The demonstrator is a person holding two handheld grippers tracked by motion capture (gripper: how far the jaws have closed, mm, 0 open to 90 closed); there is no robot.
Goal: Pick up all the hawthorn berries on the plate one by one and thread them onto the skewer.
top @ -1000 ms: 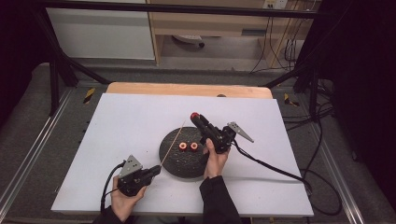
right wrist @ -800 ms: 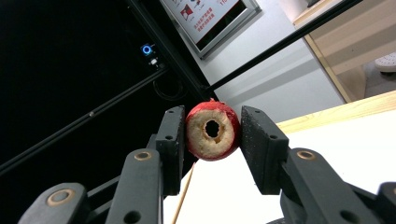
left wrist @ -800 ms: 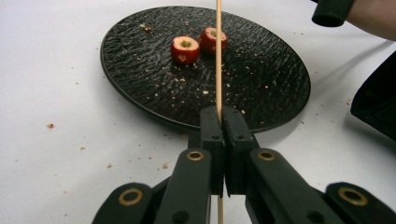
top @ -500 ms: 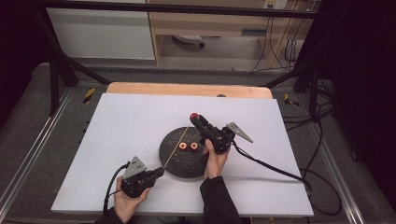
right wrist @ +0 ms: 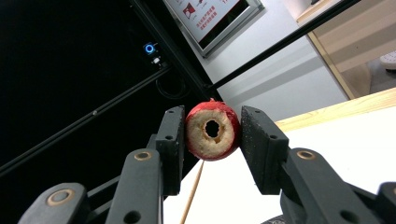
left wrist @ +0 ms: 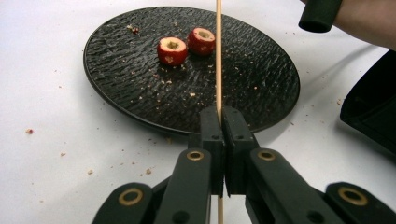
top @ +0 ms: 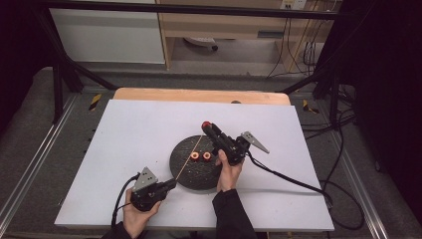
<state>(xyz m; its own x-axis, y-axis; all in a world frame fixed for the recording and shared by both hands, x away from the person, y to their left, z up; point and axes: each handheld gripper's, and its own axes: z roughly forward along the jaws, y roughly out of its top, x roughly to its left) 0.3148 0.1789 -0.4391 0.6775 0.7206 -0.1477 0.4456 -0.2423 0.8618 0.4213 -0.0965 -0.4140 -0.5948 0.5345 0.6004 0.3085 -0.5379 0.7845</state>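
Observation:
My left gripper [top: 170, 184] rests low at the table's front, shut on the lower end of a thin wooden skewer [top: 189, 158]. The skewer slants up over a black textured plate [top: 191, 175]. In the left gripper view the jaws [left wrist: 219, 116] pinch the skewer [left wrist: 218, 56], which runs past two cored red fruit pieces [left wrist: 172, 50] [left wrist: 202, 40] lying on the plate [left wrist: 140, 84]. My right gripper [top: 208, 127] is raised above the plate's far edge, shut on a third red fruit piece [right wrist: 212, 131] whose cored hole faces the camera. The skewer's tip [right wrist: 191, 196] shows just below it.
The plate sits mid-front on a white tabletop [top: 139, 129] with a wooden strip [top: 199, 95] along its far edge. Crumbs lie scattered on the plate and table. Metal frame rails and cables run around the table; a cable [top: 288, 180] trails right from my right gripper.

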